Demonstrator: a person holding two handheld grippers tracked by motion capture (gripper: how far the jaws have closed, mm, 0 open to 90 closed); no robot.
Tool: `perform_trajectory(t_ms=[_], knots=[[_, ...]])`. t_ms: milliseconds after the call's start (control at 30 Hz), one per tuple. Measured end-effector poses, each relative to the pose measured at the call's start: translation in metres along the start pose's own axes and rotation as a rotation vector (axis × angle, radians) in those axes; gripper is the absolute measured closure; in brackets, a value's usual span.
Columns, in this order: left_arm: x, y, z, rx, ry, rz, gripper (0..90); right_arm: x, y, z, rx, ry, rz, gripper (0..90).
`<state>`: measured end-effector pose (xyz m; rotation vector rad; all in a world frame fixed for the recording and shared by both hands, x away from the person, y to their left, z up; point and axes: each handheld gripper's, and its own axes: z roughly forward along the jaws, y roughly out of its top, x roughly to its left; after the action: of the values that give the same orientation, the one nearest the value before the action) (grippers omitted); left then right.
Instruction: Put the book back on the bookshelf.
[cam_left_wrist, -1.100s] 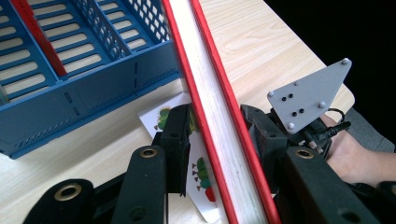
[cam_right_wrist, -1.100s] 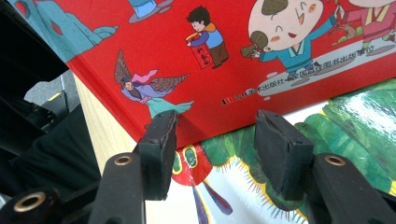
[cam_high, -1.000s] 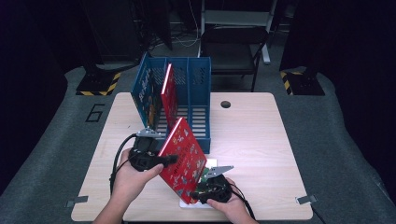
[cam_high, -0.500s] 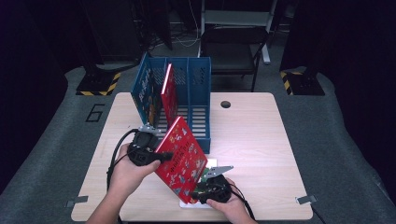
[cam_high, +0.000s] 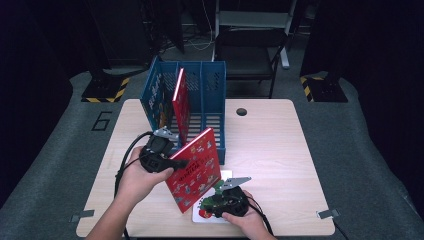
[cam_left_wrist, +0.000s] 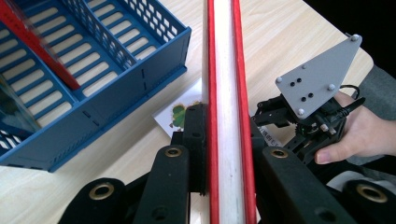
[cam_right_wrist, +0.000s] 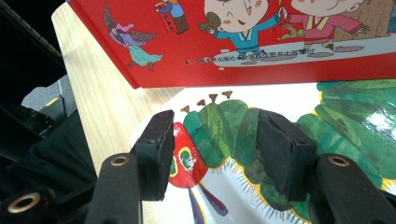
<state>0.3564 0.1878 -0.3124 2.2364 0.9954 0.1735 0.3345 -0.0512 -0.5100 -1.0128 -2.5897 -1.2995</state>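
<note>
My left gripper (cam_high: 176, 164) (cam_left_wrist: 224, 135) is shut on the page edge of a red picture book (cam_high: 196, 167) (cam_left_wrist: 226, 70). The book is held tilted on edge above the table, just in front of the blue file rack (cam_high: 212, 90) (cam_left_wrist: 93, 79). A second red book (cam_high: 180, 102) stands inside the rack. My right gripper (cam_high: 216, 202) (cam_right_wrist: 212, 144) is open, low over a white caterpillar picture book (cam_high: 200, 216) (cam_right_wrist: 280, 154) lying flat near the front edge. Its jaws are spread above the cover with nothing between them. The red book's cover (cam_right_wrist: 261, 42) hangs over them.
The wooden table (cam_high: 270, 150) has a round cable hole (cam_high: 242, 111) behind the rack's right side. A black chair (cam_high: 250, 55) stands beyond the far edge. The other hand's gripper (cam_left_wrist: 313, 107) sits close to the right of the held book.
The held red book has turned in the left gripper: its lower corner swung left, away from the right gripper, and its top moved toward the rack. The right gripper has hardly moved.
</note>
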Motion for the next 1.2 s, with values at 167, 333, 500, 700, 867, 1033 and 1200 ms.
perform_trajectory(t_ms=[167, 333, 500, 700, 867, 1033, 1200], knots=[[-0.002, -0.002, 0.002, -0.017, 0.002, -0.012, 77.5, 0.000, 0.000, 0.000, -0.003, 0.001, 0.002, 46.3], [-0.006, 0.000, 0.011, 0.008, 0.000, 0.006, 75.8, 0.000, 0.000, 0.000, -0.005, 0.003, 0.003, 46.1], [-0.010, -0.002, 0.017, 0.016, -0.005, 0.015, 76.0, -0.001, 0.000, 0.000, -0.004, 0.009, 0.003, 45.7], [-0.010, -0.006, 0.016, 0.011, 0.020, 0.024, 75.5, -0.001, -0.001, 0.000, -0.008, 0.007, 0.004, 45.4], [-0.008, -0.010, 0.014, 0.000, 0.026, 0.031, 75.3, -0.001, -0.001, 0.001, -0.011, 0.005, 0.005, 45.4], [-0.006, -0.014, 0.013, 0.028, 0.018, 0.020, 75.8, -0.001, -0.001, 0.001, -0.016, 0.006, 0.001, 45.5], [-0.003, -0.015, 0.012, 0.067, 0.006, 0.014, 76.1, -0.001, -0.001, 0.001, -0.016, 0.005, 0.002, 45.4]])
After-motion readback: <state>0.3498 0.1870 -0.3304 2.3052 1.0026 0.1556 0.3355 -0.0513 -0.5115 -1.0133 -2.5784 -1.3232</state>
